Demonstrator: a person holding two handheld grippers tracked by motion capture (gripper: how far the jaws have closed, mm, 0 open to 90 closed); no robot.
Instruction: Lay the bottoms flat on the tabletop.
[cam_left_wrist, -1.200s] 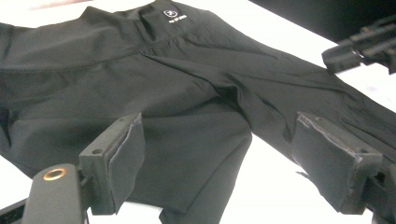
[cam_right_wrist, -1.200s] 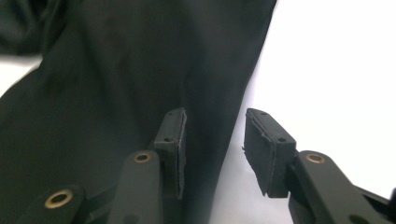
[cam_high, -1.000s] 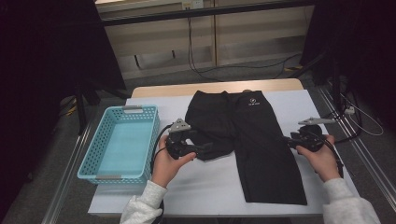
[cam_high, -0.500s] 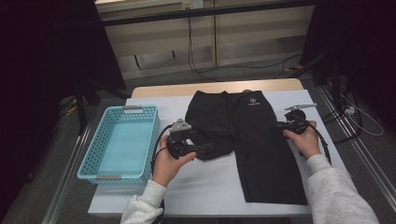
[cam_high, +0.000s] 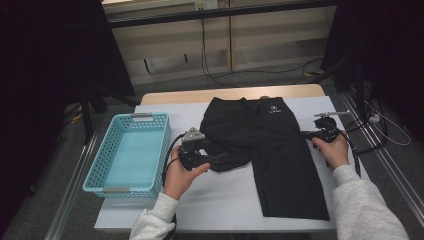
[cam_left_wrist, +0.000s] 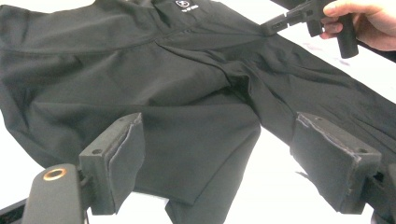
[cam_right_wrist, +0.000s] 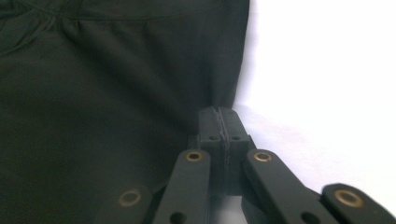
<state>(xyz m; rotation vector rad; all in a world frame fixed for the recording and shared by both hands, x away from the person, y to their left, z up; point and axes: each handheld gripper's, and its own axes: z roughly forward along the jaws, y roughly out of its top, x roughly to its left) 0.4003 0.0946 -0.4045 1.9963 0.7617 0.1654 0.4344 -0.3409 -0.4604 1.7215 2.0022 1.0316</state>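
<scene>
Black pants lie flat on the white table, waist toward the far side, with the left leg folded up into a short flap. My left gripper stands open at that flap; in the left gripper view its pads sit wide apart over the dark cloth without pressing it. My right gripper is at the pants' right side edge. Its jaws have just been closing and now meet, pinching the hem at their tips. Wrinkles run from that pinch.
A light blue plastic basket stands empty at the table's left. Cables trail off the right edge near a metal rail. Bare white table lies in front of the pants and between them and the basket.
My right hand has moved in from the table's right side to the pants' edge, and its jaws have come together there. The left hand and the pants have kept still.
</scene>
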